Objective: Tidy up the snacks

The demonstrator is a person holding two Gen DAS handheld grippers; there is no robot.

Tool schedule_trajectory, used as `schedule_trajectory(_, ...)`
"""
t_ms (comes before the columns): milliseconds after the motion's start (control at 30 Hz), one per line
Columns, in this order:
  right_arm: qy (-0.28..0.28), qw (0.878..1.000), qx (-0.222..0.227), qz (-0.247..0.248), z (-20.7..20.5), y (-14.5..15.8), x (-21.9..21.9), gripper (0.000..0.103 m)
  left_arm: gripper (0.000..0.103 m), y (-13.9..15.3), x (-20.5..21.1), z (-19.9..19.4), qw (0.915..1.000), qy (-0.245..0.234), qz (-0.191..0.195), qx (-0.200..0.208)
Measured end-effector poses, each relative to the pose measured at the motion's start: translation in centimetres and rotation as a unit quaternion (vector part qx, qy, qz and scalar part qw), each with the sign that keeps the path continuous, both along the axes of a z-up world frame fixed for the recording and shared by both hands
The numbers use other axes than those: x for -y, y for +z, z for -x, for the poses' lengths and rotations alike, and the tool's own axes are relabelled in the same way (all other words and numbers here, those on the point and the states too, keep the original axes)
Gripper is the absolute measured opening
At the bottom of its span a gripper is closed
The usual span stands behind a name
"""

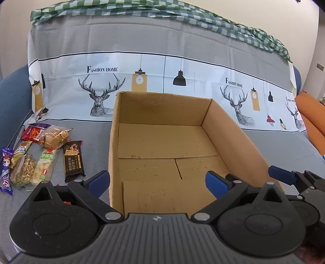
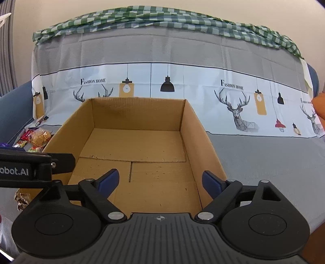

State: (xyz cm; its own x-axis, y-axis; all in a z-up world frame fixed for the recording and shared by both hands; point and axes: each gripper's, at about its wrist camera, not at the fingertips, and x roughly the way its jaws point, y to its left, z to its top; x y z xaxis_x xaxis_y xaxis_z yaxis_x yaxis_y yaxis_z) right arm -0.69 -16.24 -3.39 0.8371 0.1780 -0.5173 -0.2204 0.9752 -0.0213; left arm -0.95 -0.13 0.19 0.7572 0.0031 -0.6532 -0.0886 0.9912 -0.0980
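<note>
Box: an open brown cardboard box [image 1: 168,142] sits on the grey cloth-covered sofa seat [image 1: 284,146], its mouth facing up and nothing inside; its long axis runs from the near edge away toward the sofa back
Snack pile: a cluster of packets lies on the seat just left of the box, none touching its wall as far as I can see
Dark bar: a dark brown rectangular biscuit packet [image 1: 73,160] lies flat nearest the box, long axis running near to far, roughly parallel to the box's left wall
Round biscuits: a clear bag of round golden biscuits [image 1: 54,136] rests behind the dark bar, tilted slightly
Green packet: a clear packet with a green label [image 1: 45,166] lies lengthwise near to far, beside a clear bag of nutty brown pieces [image 1: 22,170]
Purple stick: a purple wrapped stick [image 1: 5,171] lies at the far left edge, long axis near to far
Red packet: a red foil packet [image 1: 32,133] is at the back of the pile
Left gripper [image 1: 157,182]: jaws wide apart and holding nothing, straddling the box's near left wall, one blue pad outside the box and one over the floor of it
Right gripper [image 2: 160,181]: jaws spread wide with nothing between them, over the near end of the box, pointing down into it
Backdrop: a white cloth printed with deer heads and lamps [image 2: 182,97] hangs over the sofa back, with a green checked cloth [image 2: 162,18] bunched on top
</note>
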Motion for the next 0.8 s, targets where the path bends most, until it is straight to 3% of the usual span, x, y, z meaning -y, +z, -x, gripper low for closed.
schedule_trajectory(800,0.005,1.000,0.005,-0.016,0.07,0.07,-0.13,0.088,0.098,0.08,-0.03,0.10,0.9999,-0.003,0.008,0.014)
